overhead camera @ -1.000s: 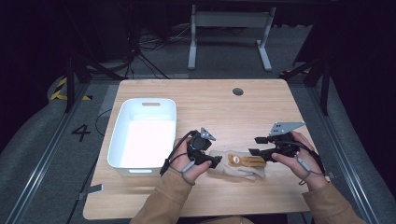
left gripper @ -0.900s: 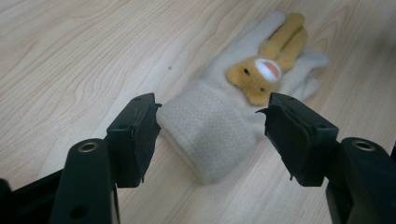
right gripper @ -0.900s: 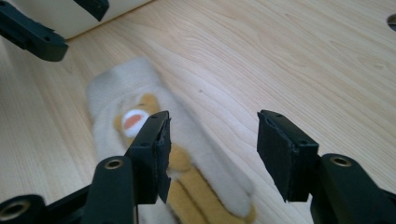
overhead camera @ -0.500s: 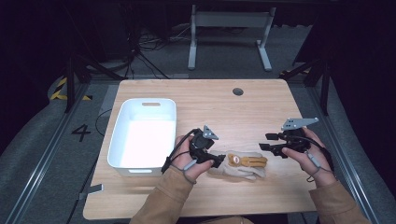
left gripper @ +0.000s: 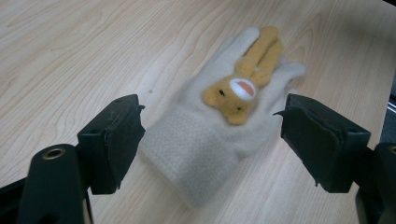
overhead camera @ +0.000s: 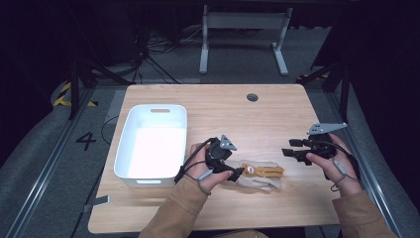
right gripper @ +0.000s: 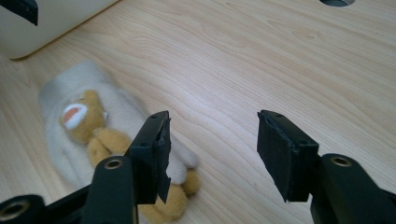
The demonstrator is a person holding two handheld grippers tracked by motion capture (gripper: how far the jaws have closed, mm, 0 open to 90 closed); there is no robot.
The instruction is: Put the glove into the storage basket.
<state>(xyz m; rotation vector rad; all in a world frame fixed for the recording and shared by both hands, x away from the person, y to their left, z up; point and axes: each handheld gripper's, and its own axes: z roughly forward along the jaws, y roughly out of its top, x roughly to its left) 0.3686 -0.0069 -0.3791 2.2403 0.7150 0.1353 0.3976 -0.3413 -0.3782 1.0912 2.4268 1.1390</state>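
Glove (overhead camera: pixel 257 174): lies flat on the surface near the front edge, about midway between the left and right edges, cuff toward the left gripper, fingers toward the right edge.
Material: cream fleece, nubbly and matt; a ribbed-looking cuff (left gripper: pixel 194 156) wider than the palm.
Decoration: a tan plush animal (left gripper: pixel 243 77) on the back of the glove, with a white and orange muzzle and long ears running along the fingers.
Handling, judged: very light and limp; it will fold and droop when lifted, cannot break, and the fleece should give the pads good grip. The plush raises a lump, so a pinch across it would be thick and uneven.
Where to hold, judged: the cuff, the thickest plain band; a second hold at the fingertips would keep it spread.
Left gripper (overhead camera: pixel 236 172): at the cuff end, low over the surface. Its jaws have just been opening and stand wide either side of the cuff, pads clear of the fleece.
Right gripper (overhead camera: pixel 291 148): apart from the glove, toward the right edge, jaws open with bare wood between them; the glove's fingers lie just beyond its left jaw in its own view.
Bin (overhead camera: pixel 130 148): white plastic, smooth, rounded corners, toward the left edge, near the glove.
Surface (overhead camera: pixel 237 119): pale wood grain, smooth.
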